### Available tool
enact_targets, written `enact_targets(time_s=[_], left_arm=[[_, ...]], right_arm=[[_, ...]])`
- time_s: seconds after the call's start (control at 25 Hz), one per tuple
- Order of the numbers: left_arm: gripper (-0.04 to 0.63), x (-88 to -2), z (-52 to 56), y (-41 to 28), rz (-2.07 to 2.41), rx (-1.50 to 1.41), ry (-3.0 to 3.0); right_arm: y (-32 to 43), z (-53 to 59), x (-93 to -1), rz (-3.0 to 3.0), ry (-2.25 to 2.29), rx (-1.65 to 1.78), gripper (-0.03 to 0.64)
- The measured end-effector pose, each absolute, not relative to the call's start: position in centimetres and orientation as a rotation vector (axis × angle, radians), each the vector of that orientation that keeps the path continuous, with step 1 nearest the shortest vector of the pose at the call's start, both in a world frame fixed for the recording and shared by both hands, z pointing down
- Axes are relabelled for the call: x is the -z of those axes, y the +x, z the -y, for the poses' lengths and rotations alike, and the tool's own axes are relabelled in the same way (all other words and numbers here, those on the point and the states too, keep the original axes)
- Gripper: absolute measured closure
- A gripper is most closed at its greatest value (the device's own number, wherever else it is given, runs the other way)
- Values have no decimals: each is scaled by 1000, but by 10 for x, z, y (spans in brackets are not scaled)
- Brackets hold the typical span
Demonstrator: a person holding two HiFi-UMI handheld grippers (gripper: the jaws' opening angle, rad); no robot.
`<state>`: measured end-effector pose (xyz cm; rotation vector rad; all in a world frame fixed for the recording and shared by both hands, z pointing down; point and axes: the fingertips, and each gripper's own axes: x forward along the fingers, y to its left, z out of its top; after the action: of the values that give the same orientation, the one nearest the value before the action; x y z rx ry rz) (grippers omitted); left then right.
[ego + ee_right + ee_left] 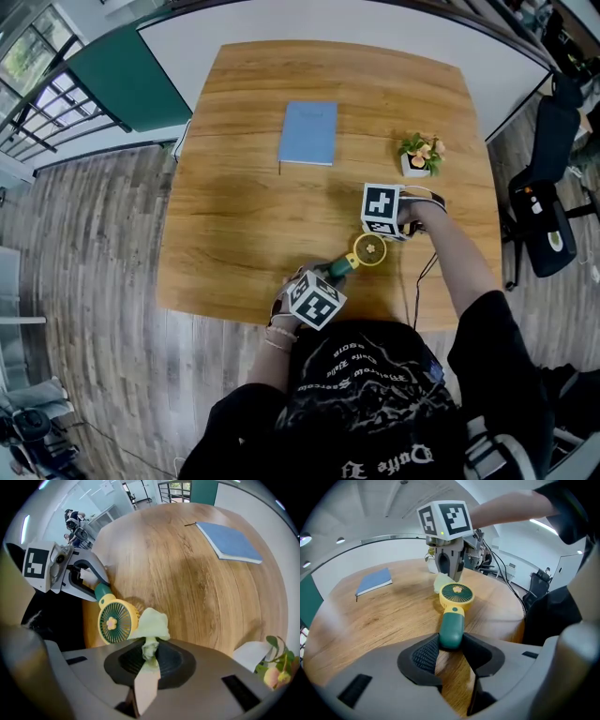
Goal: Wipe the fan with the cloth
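left gripper (451, 645): jaws partly closed, pads clamped on either side of the dark green handle of the fan (456, 597). the handle's end sits between the pads and the round yellow head points away from the gripper.

right gripper (149, 654): jaws closed on a bunched pale yellow-green cloth (152, 624). the pinched part stands between the pads and the loose part fans out above them, at the rim of the fan's head; whether it presses on the grille cannot be told.

fan: small and hand-held, with a green grille and a flower-shaped centre, held over the near part of the table between the two grippers.

table (244, 206): light wood with rounded corners.

notebook (308, 132): blue and closed, lying flat at the far middle, well apart from the fan.

potted plant (419, 154): small, in a white pot, on the far right, near the right gripper.
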<state>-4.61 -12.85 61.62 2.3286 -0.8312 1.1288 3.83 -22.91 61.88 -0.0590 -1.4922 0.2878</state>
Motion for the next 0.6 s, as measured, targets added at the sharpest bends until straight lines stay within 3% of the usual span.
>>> enact_targets(time_s=[0.6], left_arm=[[420, -616, 129, -45, 896, -1160, 2256]], right_arm=[[62, 174, -616, 1668, -28, -463, 560]])
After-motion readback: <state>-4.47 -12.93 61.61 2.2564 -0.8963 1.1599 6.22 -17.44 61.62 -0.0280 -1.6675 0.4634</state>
